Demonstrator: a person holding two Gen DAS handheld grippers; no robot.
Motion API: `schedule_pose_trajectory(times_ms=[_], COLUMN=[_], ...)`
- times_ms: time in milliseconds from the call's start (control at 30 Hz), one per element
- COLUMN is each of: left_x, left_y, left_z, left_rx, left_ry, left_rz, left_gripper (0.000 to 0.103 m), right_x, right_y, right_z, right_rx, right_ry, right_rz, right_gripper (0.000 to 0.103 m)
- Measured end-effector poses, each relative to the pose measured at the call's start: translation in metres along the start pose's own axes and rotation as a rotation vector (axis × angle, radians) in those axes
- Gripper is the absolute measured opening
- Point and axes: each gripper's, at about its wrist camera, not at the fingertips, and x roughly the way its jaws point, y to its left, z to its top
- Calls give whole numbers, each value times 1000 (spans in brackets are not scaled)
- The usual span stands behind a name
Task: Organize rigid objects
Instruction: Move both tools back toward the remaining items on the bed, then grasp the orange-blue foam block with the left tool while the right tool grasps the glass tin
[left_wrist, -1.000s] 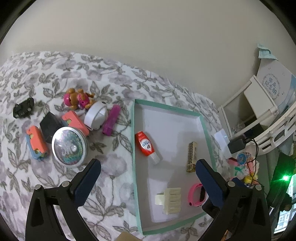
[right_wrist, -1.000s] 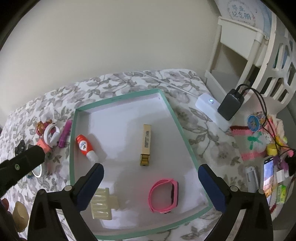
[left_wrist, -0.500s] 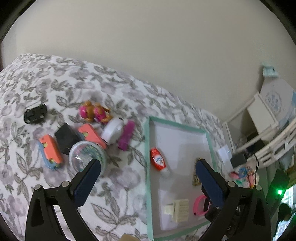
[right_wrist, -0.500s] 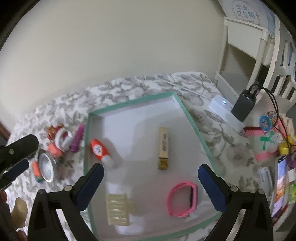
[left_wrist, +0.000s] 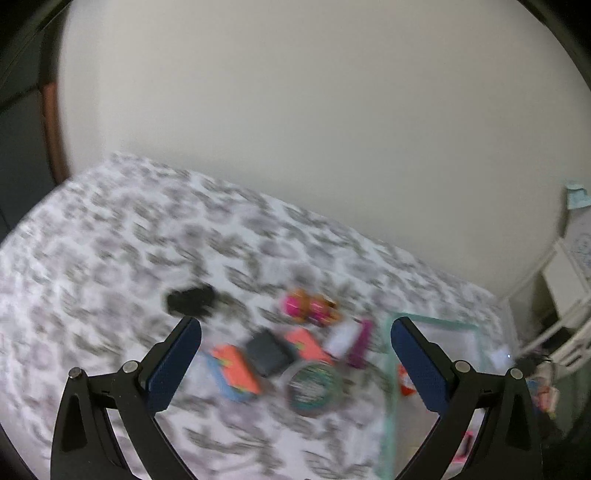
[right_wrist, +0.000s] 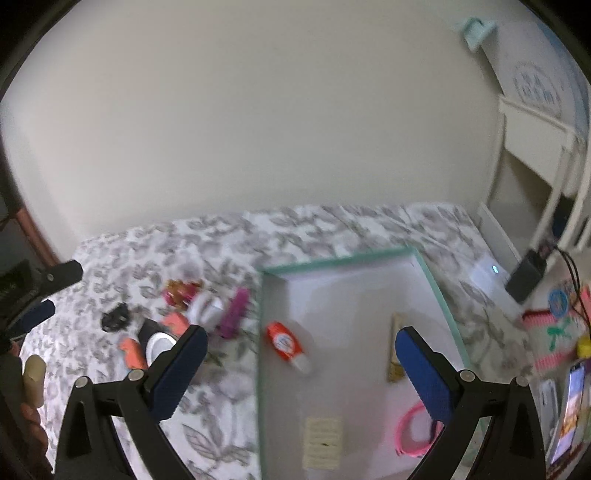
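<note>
Both hand-held grippers are wide apart and hold nothing: the left hand-held gripper (left_wrist: 295, 339) and the right hand-held gripper (right_wrist: 301, 343). Small hard toys (right_wrist: 177, 325) lie in a bunch on the flowery counter (right_wrist: 207, 435), just beside the green tray (right_wrist: 258, 362). They look light and stiff. Pinch the orange block (left_wrist: 236, 373) across its narrow sides.

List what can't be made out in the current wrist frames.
- Left wrist: motion blur smears the loose pile; the black item and the round tin cannot be identified in detail.
- Left wrist: the tray is cut off by the right finger and the frame edge.
- Right wrist: the pink band is partly hidden by the right finger.
- Right wrist: the red bottle label is too blurred to read.
</note>
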Motion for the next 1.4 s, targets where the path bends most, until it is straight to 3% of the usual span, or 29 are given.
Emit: schedule_pose_trajectory(times_ms=[200, 333, 533, 1033, 1400], left_x=[-8, 4, 36, 115, 135], left_y=[34, 54, 75, 74, 76], left_z=[13, 13, 6, -37, -46], left_rx=[10, -14, -93, -128, -121], left_ry=[-29, 21, 135, 389, 456], left_rz=[104, 142, 111, 157, 160], left_gripper=[102, 102, 102, 102, 102], right_x=[-6, 2, 34, 111, 130], right_y=[35, 58, 91, 136, 149], right_z=[17, 20, 11, -45, -56], right_rx=[-33, -58, -110, -269, -289], right_ry=[-34, -21, 49, 245, 284], right_rz=[67, 106, 130, 129, 148], right_gripper=[103, 103, 103, 103, 103])
